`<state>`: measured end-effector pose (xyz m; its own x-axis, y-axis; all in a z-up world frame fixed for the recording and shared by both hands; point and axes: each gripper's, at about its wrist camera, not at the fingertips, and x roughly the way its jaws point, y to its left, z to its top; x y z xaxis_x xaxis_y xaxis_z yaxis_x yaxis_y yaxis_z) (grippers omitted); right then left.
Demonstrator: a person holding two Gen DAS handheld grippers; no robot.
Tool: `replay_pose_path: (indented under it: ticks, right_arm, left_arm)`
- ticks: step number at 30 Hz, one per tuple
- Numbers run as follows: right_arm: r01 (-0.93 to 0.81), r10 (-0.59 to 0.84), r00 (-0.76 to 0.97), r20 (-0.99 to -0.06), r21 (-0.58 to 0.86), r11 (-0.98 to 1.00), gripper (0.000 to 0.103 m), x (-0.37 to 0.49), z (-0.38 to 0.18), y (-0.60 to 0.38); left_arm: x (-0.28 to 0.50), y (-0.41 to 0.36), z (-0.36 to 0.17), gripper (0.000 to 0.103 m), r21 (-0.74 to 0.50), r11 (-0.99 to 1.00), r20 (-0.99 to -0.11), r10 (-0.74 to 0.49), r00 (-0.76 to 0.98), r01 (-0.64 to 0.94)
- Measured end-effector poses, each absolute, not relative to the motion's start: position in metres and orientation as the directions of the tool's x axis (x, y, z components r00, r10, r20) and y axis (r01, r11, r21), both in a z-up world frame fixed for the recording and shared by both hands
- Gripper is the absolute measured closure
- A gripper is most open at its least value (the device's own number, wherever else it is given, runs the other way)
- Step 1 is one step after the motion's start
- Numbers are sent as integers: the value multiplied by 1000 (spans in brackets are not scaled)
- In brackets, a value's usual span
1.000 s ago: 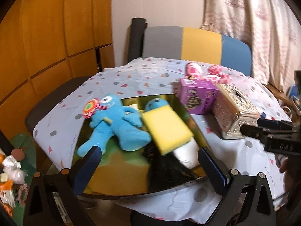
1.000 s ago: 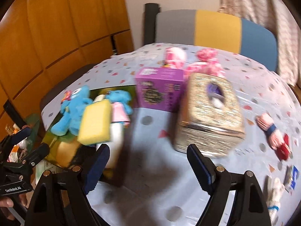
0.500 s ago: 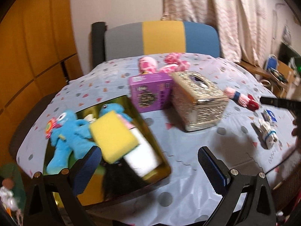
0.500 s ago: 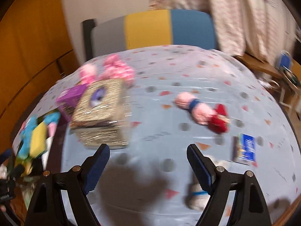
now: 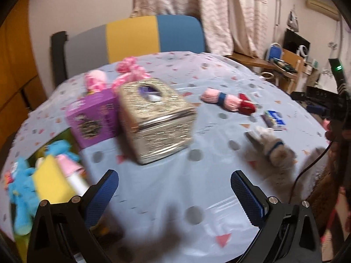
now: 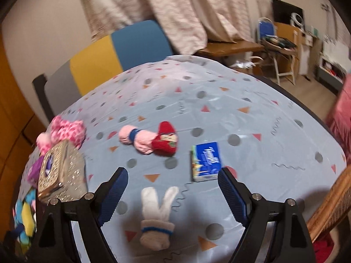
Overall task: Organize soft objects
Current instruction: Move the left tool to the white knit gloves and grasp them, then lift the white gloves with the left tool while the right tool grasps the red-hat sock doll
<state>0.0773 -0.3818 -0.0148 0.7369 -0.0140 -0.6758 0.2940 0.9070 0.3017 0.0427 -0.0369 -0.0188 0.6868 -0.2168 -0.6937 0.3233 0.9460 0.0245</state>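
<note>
- My right claw (image 6: pixel 172 194) hangs over the near part of the counter (image 6: pixel 219 109), its two blue-padded fingers spread wide with nothing between them.
- Directly below that gap lies a white rabbit-eared soft toy (image 6: pixel 156 219) with a blue band, ears pointing away from me; no finger touches it.
- Just past my right finger sits a blue tissue pack (image 6: pixel 206 162), flat on the patterned cloth.
- Farther out lies a pink knitted doll (image 6: pixel 149 139) with a blue band and a red piece at one end, apart from the tissue pack.
- My left claw (image 5: pixel 174 194) is also wide open and holds nothing; it hovers above bare cloth in front of the gold tissue box (image 5: pixel 156 118).
- A purple box (image 5: pixel 93 118) stands touching the gold box on its left side, and a pink spotted plush (image 5: pixel 129 72) lies behind both.
- At the left edge of the left view, a tray (image 5: pixel 63 134) holds a blue plush (image 5: pixel 23 194), a yellow sponge (image 5: pixel 51 183) lying over it, and a pink-and-white item beside that; blur hides finer detail.
- From the left view the rabbit-eared toy (image 5: pixel 274 151) appears grey and blurred to the right, near the tissue pack (image 5: pixel 274 119) and the knitted doll (image 5: pixel 228 102).
- A chair (image 5: pixel 136 36) in grey, yellow and blue stands behind the counter.
</note>
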Motion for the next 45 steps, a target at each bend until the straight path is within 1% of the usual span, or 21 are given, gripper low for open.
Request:
replay_pose_path:
  ticks: [1, 5, 7, 8, 10, 11, 15, 19, 27, 32, 33, 34, 35, 36, 38, 41, 43, 45]
  right_arm:
    - [301, -9, 734, -679, 314, 900, 17, 76, -17, -385]
    - [304, 84, 732, -676, 435, 848, 17, 73, -29, -400]
    - [317, 133, 737, -663, 512, 798, 17, 71, -39, -410]
    - [337, 128, 738, -663, 525, 782, 17, 68, -41, -414]
    - [331, 130, 766, -630, 559, 761, 17, 66, -40, -419]
    - [328, 134, 771, -623, 568, 755, 17, 65, -41, -420]
    - [304, 151, 792, -592, 595, 744, 17, 63, -39, -420]
    - [295, 152, 805, -574, 609, 736, 17, 61, -38, -421]
    - [292, 156, 816, -556, 631, 718, 17, 58, -40, -424]
    - [290, 157, 819, -551, 635, 716, 17, 58, -40, -425]
    - [290, 156, 821, -549, 636, 715, 17, 57, -40, -425]
    - [290, 157, 821, -549, 638, 714, 17, 57, -40, -426]
    - [291, 158, 820, -550, 639, 713, 17, 57, -41, -426]
    - [294, 157, 819, -551, 639, 711, 17, 57, -41, -427]
    - [297, 158, 816, -556, 638, 710, 17, 58, -41, -427]
    - [308, 155, 805, -572, 627, 715, 17, 60, -42, -426]
    - [317, 152, 794, -589, 615, 722, 19, 62, -43, -425]
    - [325, 152, 778, -610, 597, 733, 19, 65, -44, -422]
  left_arm:
    - [46, -45, -21, 0, 20, 939, -701, -231, 675, 343]
    - [59, -77, -31, 2, -26, 903, -732, -309, 607, 428]
    - [66, -89, -35, 4, -63, 887, -742, -349, 573, 458]
    - [70, -95, -36, 6, -84, 879, -746, -368, 555, 469]
    - [78, -108, -39, 7, -120, 867, -751, -398, 527, 483]
    - [81, -111, -40, 7, -130, 864, -751, -406, 520, 486]
    - [98, -137, -47, 15, -187, 847, -759, -446, 475, 498]
    - [111, -165, -53, 20, -223, 823, -772, -477, 420, 523]
    - [124, -215, -65, 20, -318, 765, -774, -551, 313, 561]
    - [136, -245, -83, 20, -309, 765, -808, -524, 268, 565]
    - [138, -250, -90, 23, -311, 766, -818, -517, 251, 563]
    - [140, -253, -94, 31, -314, 766, -824, -513, 239, 561]
    - [141, -256, -100, 53, -320, 762, -832, -510, 217, 564]
    - [140, -256, -104, 60, -317, 759, -837, -506, 209, 569]
    - [134, -250, -103, 67, -325, 744, -816, -533, 224, 583]
    - [126, -235, -99, 67, -289, 748, -810, -524, 264, 597]
    - [123, -216, -98, 67, -290, 751, -806, -526, 272, 592]
    - [116, -197, -97, 67, -255, 765, -803, -509, 311, 591]
